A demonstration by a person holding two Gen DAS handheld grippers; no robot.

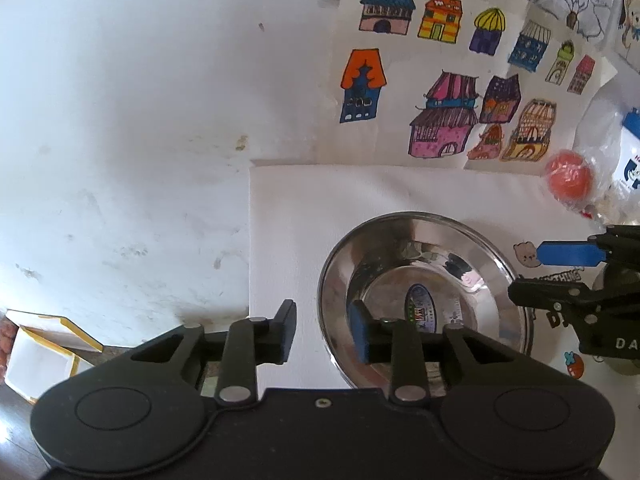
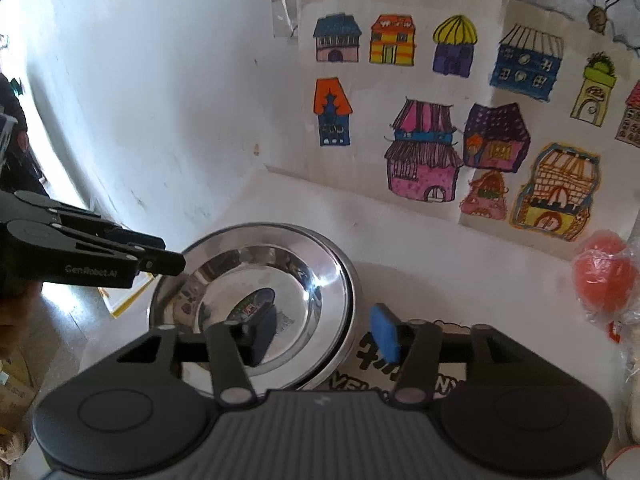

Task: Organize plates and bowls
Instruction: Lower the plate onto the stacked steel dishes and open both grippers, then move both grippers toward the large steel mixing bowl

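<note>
Against the drawing-covered wall, our white counter (image 2: 400, 240) carries the steel plates (image 1: 420, 276), nested to save room. Left hand-held gripper (image 1: 324, 334) at nine o'clock, right hand-held gripper (image 2: 326, 336) at three, both straddle the rim, open, gripping nothing.

"GenRobot.AI" printed in pale letters on the side of the left gripper (image 2: 166, 258), at 9 o'clock in the right wrist view. Right gripper (image 1: 540, 276) body shows "DA…", cut off at the frame edge, 3 o'clock in the left wrist view. Sticker (image 1: 564, 278) on the tabletop (image 1: 304, 208) beside it: "…THING", partly hidden. Label (image 1: 419, 307) in the steel bowl (image 1: 340, 264): too blurred to read.
</note>
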